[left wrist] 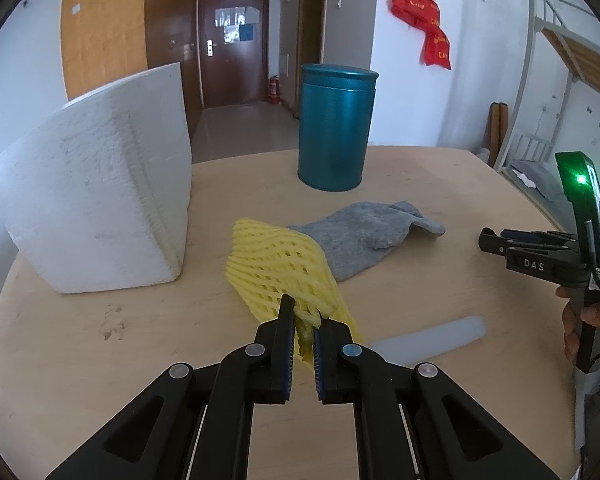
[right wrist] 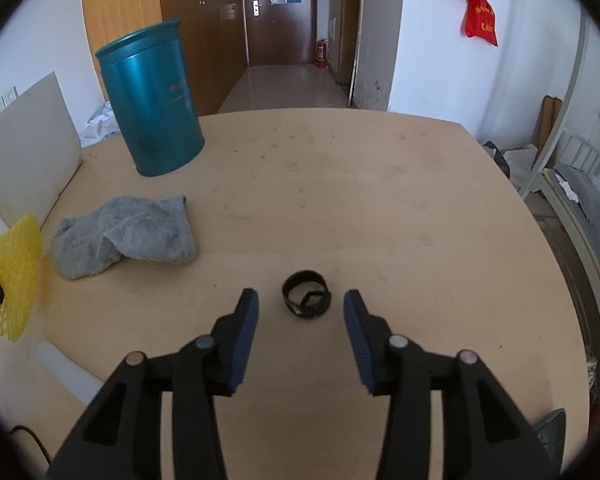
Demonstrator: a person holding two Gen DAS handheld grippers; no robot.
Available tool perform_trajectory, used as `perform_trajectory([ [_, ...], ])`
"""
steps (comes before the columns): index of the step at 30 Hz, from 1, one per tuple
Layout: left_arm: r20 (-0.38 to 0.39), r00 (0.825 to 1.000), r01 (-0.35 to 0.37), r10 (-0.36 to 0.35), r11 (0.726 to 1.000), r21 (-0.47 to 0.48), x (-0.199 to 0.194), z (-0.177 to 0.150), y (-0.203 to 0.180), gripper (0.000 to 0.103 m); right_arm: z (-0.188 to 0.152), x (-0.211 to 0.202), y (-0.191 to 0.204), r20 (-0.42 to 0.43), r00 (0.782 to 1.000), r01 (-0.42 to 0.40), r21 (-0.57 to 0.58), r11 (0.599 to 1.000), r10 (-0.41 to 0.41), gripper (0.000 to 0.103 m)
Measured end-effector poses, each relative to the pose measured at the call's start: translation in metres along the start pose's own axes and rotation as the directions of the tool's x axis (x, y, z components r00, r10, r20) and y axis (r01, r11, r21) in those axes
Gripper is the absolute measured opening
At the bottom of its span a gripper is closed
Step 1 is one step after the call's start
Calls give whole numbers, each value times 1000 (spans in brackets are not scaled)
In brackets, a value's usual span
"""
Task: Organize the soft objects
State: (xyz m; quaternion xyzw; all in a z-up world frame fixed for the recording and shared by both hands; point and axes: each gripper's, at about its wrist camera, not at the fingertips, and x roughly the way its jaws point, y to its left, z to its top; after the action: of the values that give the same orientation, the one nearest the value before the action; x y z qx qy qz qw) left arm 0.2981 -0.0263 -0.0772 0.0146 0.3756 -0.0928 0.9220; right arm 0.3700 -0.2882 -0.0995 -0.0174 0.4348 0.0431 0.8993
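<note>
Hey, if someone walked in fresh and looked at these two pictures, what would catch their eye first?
Probably the yellow foam net, pinched in the left gripper at the table's near side, partly over a grey sock. Next, the tall teal canister standing at the far edge beside a white foam block. The right gripper hangs open over a small black ring.

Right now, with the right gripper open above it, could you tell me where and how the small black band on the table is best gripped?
Grip the black band across its ring wall, from above. It lies flat on the table with its opening upward, between the right gripper fingers, so pinching the soft loop closed should probably work.
</note>
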Motion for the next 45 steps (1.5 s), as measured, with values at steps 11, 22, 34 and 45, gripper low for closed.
perform_trajectory([
  [11,1,1000,0,0,1000,-10,0,2,1,8,3,10,6,-18,1000,25,-6,1000,-25,49],
  [22,10,1000,4,-4,1000,-15,-3,2,2,8,2,3,9,-6,999,37,-12,999,-37,26],
  [34,25,1000,6,-6,1000,-8,-16,1,0,8,-1,-20,15,28,1000,15,-12,1000,-14,26],
  [45,56,998,5,-5,1000,-5,-44,-6,-3,8,-10,-51,26,63,998,-3,-20,1000,5,26],
])
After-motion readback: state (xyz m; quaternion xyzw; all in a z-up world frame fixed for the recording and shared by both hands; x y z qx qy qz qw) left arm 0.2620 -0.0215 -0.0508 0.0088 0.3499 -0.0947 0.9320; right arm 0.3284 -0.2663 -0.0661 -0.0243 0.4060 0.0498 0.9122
